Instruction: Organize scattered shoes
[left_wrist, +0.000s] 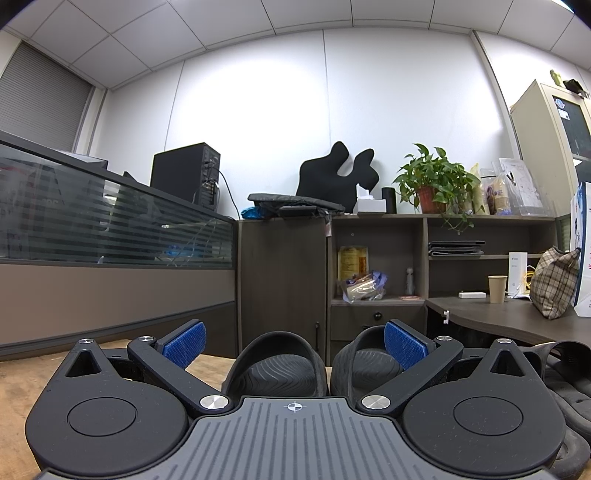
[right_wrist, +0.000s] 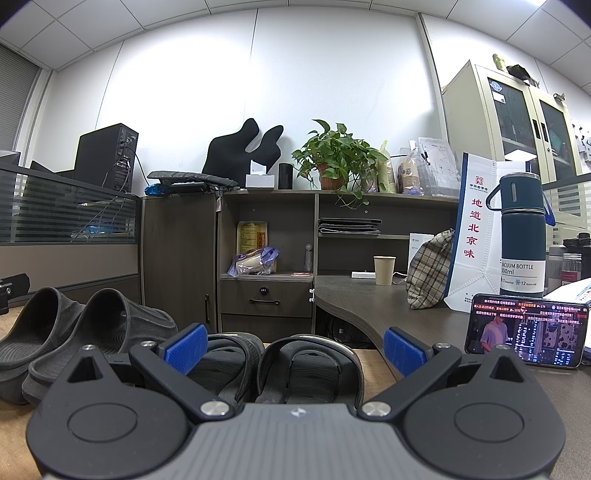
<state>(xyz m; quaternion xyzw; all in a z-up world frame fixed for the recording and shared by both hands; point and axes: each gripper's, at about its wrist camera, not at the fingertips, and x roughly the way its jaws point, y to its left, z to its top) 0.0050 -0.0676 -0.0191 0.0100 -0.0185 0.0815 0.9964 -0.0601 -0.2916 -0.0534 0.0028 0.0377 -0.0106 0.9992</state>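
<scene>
Two dark grey rubber slides (left_wrist: 275, 369) (left_wrist: 369, 365) stand side by side on the wooden surface (left_wrist: 22, 373), straight ahead of my left gripper (left_wrist: 294, 341), which is open and empty. The same pair shows at the left of the right wrist view (right_wrist: 92, 332). Two black strap sandals (right_wrist: 225, 363) (right_wrist: 306, 363) lie side by side ahead of my right gripper (right_wrist: 293, 345), which is open and empty. Part of the sandals shows at the right edge of the left wrist view (left_wrist: 565, 376).
A dark desk (right_wrist: 369, 306) carries a phone (right_wrist: 526, 330) showing video, a vacuum bottle (right_wrist: 521, 236), a white bag (right_wrist: 476, 236), a plaid bag (right_wrist: 428, 273) and a paper cup (right_wrist: 384, 270). A shelf cabinet (right_wrist: 266, 236) with a plant (right_wrist: 336, 158) stands behind. A glass partition (left_wrist: 110, 221) is at the left.
</scene>
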